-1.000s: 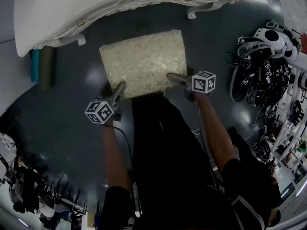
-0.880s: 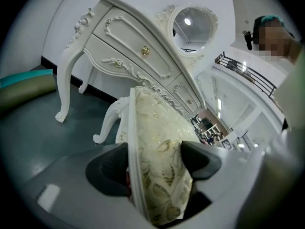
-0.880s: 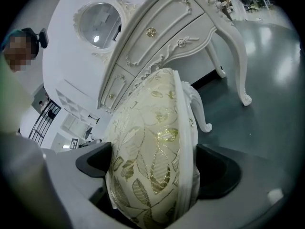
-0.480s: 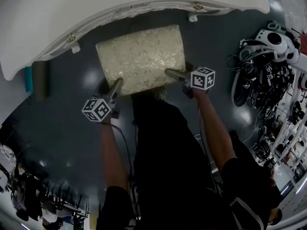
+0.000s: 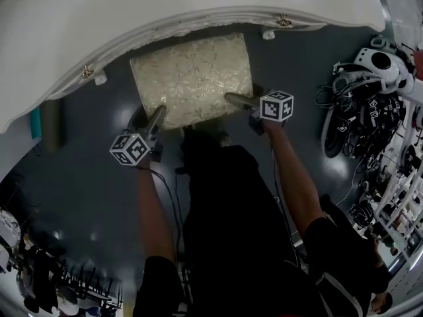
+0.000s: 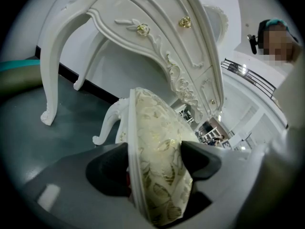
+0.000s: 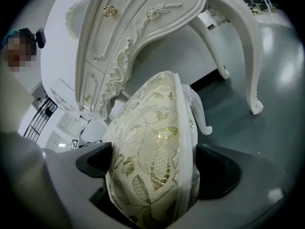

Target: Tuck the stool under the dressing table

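The dark grey floor (image 5: pixel 86 197) fills most of the head view. The white dressing table (image 5: pixel 165 18) sweeps across the whole top of the frame, its curved front rim arching from the left edge to the upper right. Below it, the person in dark clothes (image 5: pixel 225 230) takes up the lower middle, both forearms reaching up the frame. The stool (image 5: pixel 192 78) sits in the upper middle, between the two white table legs. Its far edge lies right at the table's front rim, and most of its cream, gold-leafed cushion lies out in front. A clutter of white headsets and black cables (image 5: pixel 370 65) hangs along the right edge. The left claw (image 5: pixel 157 114) is clamped on the stool's near left corner and the right claw (image 5: pixel 232 99) on its near right corner. In each gripper view one jaw presses into the cushion top and the other sits against the white seat frame underneath, so both are gripping the seat. The ornate drawer front rises just beyond the stool in those views, and a curled white stool leg (image 6: pixel 107 128) shows beside the cushion. Each claw carries a marker cube (image 5: pixel 129 149), low beside the seat. Smallest are the gold knobs (image 6: pixel 142 29) on the drawer front.
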